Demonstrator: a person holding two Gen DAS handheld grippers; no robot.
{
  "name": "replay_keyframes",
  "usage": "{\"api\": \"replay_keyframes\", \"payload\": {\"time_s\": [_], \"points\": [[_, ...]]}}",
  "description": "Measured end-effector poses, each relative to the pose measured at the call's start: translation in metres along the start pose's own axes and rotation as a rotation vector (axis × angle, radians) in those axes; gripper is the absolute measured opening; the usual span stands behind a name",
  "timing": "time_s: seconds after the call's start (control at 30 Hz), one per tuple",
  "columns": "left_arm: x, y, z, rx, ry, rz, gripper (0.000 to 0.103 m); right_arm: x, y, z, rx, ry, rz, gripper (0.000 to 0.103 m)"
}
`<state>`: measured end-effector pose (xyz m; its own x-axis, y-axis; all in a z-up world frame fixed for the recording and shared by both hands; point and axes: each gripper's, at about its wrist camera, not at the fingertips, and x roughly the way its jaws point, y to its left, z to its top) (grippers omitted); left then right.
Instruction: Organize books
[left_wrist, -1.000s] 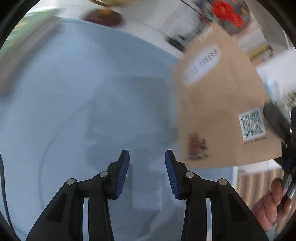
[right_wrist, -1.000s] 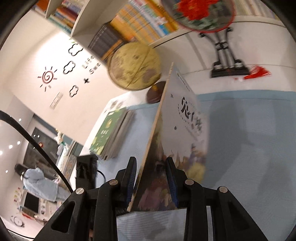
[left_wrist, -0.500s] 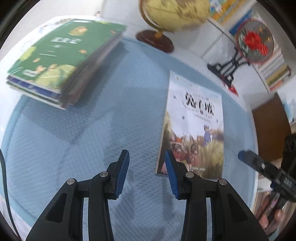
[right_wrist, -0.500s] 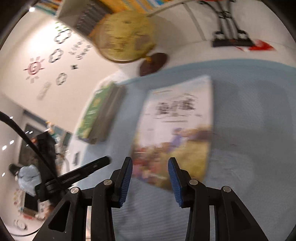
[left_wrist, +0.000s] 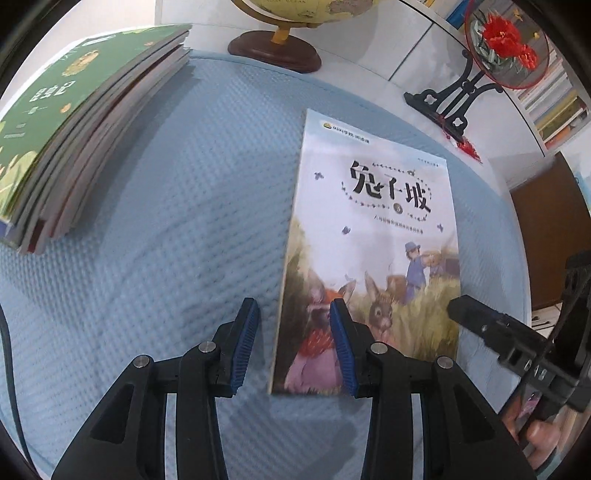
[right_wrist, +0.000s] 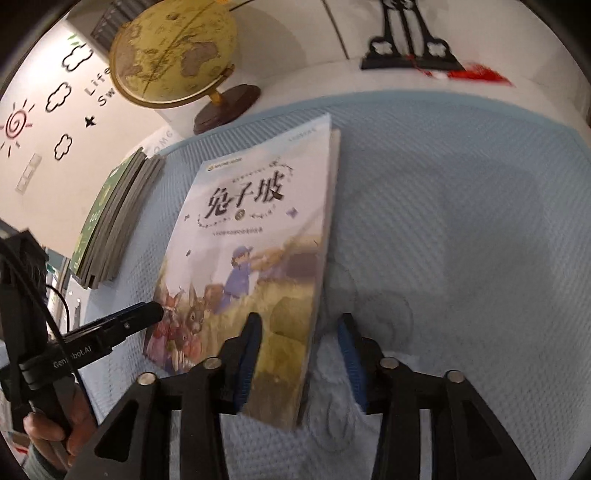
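Note:
A picture book with rabbits on its cover (left_wrist: 376, 236) lies flat, face up, on the light blue mat (left_wrist: 184, 221); it also shows in the right wrist view (right_wrist: 251, 236). A stack of books with a green cover on top (left_wrist: 70, 122) lies at the mat's left, also in the right wrist view (right_wrist: 114, 214). My left gripper (left_wrist: 293, 343) is open over the book's near left edge. My right gripper (right_wrist: 301, 350) is open over the book's near right edge. Neither holds anything.
A globe on a brown base (left_wrist: 275, 51) stands behind the mat; it also shows in the right wrist view (right_wrist: 173, 55). A round red-flower ornament on a black stand (left_wrist: 480, 66) stands at the back right. Bookshelves (left_wrist: 554, 107) are beyond it.
One second ago my right gripper held the book upright. It laid the book flat on the mat and opened. Both grippers have since moved closer to the book's near edge.

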<state>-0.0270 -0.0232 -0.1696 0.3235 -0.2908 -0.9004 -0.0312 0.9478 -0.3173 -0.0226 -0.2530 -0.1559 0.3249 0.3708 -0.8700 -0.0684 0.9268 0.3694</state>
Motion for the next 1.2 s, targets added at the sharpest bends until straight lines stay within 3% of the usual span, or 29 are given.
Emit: {"api": "replay_keyframes", "payload": {"time_s": [0.17,0.3,0.43,0.57,0.63,0.73,0.83,1.07,1.2], "points": [[0.008,-0.016,-0.001,0.046,0.002,0.004,0.041,0.002,0.009,0.002,-0.048,-0.004,0.001,0.048],[0.011,-0.024,-0.007,0.060,0.002,-0.021,0.041,-0.003,0.005,-0.005,-0.081,-0.005,-0.017,0.041],[0.015,-0.038,-0.015,0.040,0.024,-0.147,0.041,-0.017,-0.008,-0.012,-0.117,-0.017,-0.073,0.041],[0.019,-0.065,-0.021,0.062,0.051,-0.240,0.041,-0.030,-0.044,-0.019,-0.066,-0.008,-0.107,0.041],[0.018,-0.075,-0.021,0.062,0.042,-0.274,0.041,-0.035,-0.059,-0.020,-0.040,-0.018,-0.093,0.041],[0.002,-0.076,-0.018,-0.004,0.013,-0.421,0.041,-0.039,-0.071,-0.019,-0.020,-0.024,-0.059,0.041],[-0.006,-0.079,-0.014,-0.039,0.005,-0.497,0.041,-0.040,-0.078,-0.020,-0.021,-0.030,-0.020,0.041],[0.005,-0.108,-0.012,0.021,0.012,-0.408,0.041,-0.042,-0.088,-0.023,0.015,-0.052,0.059,0.047],[0.022,-0.120,-0.017,0.098,0.020,-0.234,0.024,-0.043,-0.088,-0.025,0.018,-0.053,0.069,0.047]]}}
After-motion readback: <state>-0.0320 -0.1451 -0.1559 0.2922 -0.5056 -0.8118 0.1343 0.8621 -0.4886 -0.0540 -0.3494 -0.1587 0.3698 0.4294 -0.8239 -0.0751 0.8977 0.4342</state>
